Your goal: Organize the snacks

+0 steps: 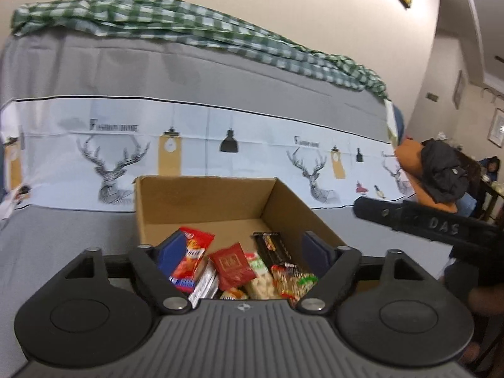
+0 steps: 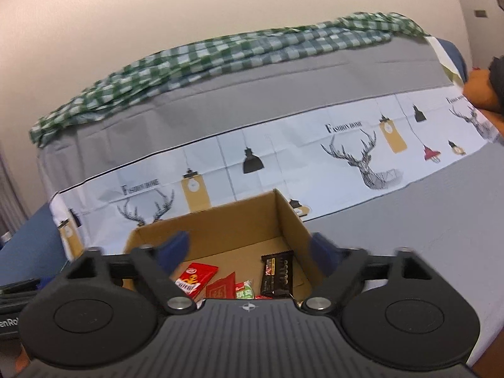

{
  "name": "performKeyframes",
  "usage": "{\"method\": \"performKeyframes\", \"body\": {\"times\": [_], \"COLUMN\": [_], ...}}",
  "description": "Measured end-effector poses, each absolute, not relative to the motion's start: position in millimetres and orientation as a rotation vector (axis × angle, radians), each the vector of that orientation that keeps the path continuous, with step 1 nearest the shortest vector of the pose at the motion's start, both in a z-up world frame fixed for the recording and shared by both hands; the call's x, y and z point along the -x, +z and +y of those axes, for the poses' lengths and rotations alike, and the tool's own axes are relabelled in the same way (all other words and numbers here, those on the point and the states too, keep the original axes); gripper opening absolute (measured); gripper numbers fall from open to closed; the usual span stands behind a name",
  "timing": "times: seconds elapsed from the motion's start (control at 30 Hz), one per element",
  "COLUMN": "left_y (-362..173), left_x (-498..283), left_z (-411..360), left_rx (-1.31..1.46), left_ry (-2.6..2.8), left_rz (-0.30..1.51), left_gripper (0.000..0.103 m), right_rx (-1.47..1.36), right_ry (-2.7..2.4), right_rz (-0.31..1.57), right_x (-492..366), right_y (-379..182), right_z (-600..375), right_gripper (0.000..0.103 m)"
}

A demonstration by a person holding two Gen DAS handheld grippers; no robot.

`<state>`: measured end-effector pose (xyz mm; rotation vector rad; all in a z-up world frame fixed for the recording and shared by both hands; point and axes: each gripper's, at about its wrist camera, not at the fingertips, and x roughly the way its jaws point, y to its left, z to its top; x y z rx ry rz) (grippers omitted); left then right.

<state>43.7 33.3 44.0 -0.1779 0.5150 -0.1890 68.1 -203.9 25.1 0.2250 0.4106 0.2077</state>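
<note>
**Both grippers standing wide over the snack box**

The left gripper (image 1: pixel 244 245) is hovering above the near edge of an open cardboard box (image 1: pixel 201 195), its blue-padded jaws spread wide with nothing pressed between them; the right gripper (image 2: pixel 249 249) is hanging over the same box from a slightly different angle, its jaws likewise standing far apart and gripping nothing.

The snacks are lying loose inside the box, crowded toward its near end; an orange-red packet (image 1: pixel 192 252) is leaning by the left gripper's left pad; a dark red packet (image 1: pixel 234 266) is lying just beside it, overlapping a silver wrapper (image 1: pixel 204 283); a black bar wrapper (image 1: pixel 272 247) is lying toward the right wall, with a green-and-white packet (image 1: pixel 260 271) and a clear bag of mixed pieces (image 1: pixel 293 278) crowding next to it; the far part of the box floor is showing bare cardboard.

The box is sitting on a grey cloth (image 1: pixel 63 230) printed with a white band of deer heads and hanging lamps (image 1: pixel 230 141); a green checked cloth (image 1: pixel 195 28) is lying bunched along the far edge, by the pale wall; in the left view the right gripper's black body is jutting in from the right.
</note>
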Motion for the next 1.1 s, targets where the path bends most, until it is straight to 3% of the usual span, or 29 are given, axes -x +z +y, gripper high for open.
{"method": "performKeyframes", "body": {"times": [0.07,0.3,0.43,1.1], "left_y": [51,14,-14,-18], "left_x": [-23,11,11,-4], "left_z": [28,14,8,7], "left_rx": [0.157,0.23,0.166,0.187], "left_ry": [-0.153,0.006,0.039,0.029], "left_rz": [0.52,0.766,0.819,0.814], "left_gripper": [0.103,0.103,0.103,0.103], "right_rx": [-0.203,-0.212,-0.178,-0.031], "right_ry": [0.213,0.18,0.206,0.177], "right_rz": [0.423,0.529,0.631,0.696], "right_x": [-60,-18,-18,-33], "right_y": [36,15,-1,-21], "right_z": [-210,-230,-220,-198], "right_gripper": [0.102,0.102,0.102,0.102]}}
